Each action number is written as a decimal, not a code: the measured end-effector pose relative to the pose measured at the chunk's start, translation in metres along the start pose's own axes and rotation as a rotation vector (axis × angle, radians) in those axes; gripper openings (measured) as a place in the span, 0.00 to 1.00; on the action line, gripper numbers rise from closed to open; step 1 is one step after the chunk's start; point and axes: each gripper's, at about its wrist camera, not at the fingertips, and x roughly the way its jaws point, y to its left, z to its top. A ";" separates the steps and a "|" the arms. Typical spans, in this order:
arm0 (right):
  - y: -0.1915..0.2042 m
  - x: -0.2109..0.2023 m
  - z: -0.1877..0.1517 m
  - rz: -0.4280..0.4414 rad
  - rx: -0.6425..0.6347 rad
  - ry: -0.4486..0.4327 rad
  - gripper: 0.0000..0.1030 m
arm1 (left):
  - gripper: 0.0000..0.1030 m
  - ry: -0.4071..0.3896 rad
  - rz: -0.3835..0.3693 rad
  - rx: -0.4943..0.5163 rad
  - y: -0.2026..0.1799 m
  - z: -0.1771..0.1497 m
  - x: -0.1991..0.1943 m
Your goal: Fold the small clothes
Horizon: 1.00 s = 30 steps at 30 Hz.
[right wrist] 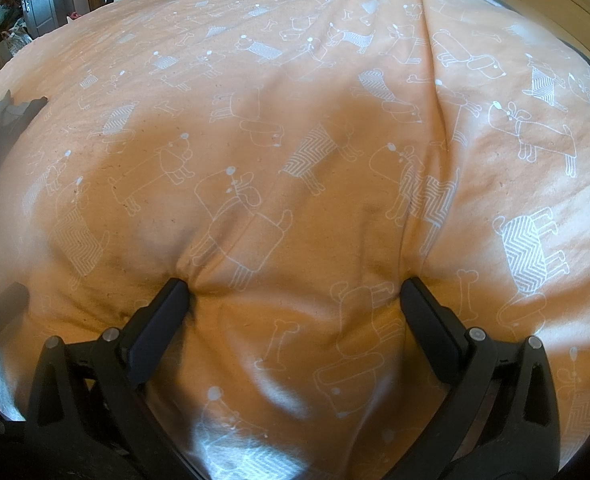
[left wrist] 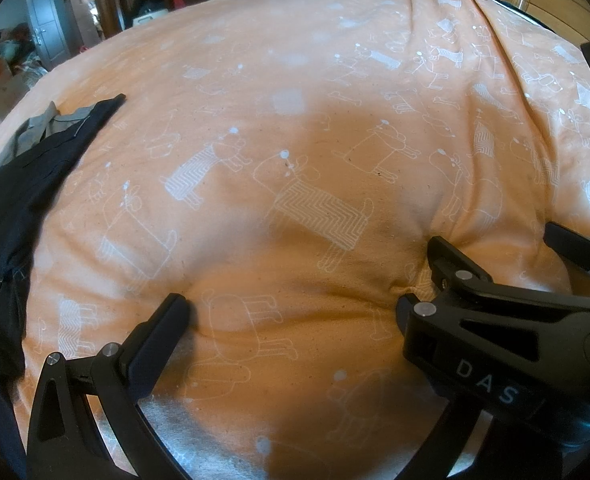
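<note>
The right gripper [right wrist: 295, 300] is seen with its jaws spread wide, both fingertips [right wrist: 173, 300] pressed into the orange sheet [right wrist: 295, 120], which puckers around them; nothing is held between them. In the left wrist view the left gripper [left wrist: 291, 312] is likewise spread apart, only its left finger being clearly shown, while its other side is hidden behind the right gripper, which is laid across from the right and dimples the sheet. No garment is caught in either.

Further out, the sheet, printed with white dogs, is spread over what is taken to be a bed. The clothes [left wrist: 19, 184] are found at the far left edge, well apart from both grippers: a dark garment lying crumpled, with something grey [left wrist: 43, 128] beside or under it. Whether these are one piece or two cannot be told from so blurred an edge.

Judged from this, little or nothing of the folding is done. No folded piece is shown, and the pile is untouched. A garment is yet to be fetched, laid flat between the grippers and folded.
</note>
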 end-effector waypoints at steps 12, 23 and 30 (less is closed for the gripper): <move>0.001 0.001 0.000 0.002 0.001 -0.006 1.00 | 1.00 -0.002 -0.005 -0.004 0.000 0.000 0.000; 0.001 0.001 0.000 0.001 0.001 -0.007 1.00 | 1.00 -0.003 -0.010 -0.006 0.001 0.000 0.000; 0.001 0.002 0.000 0.002 0.002 -0.010 1.00 | 1.00 -0.004 -0.011 -0.007 0.000 0.000 0.000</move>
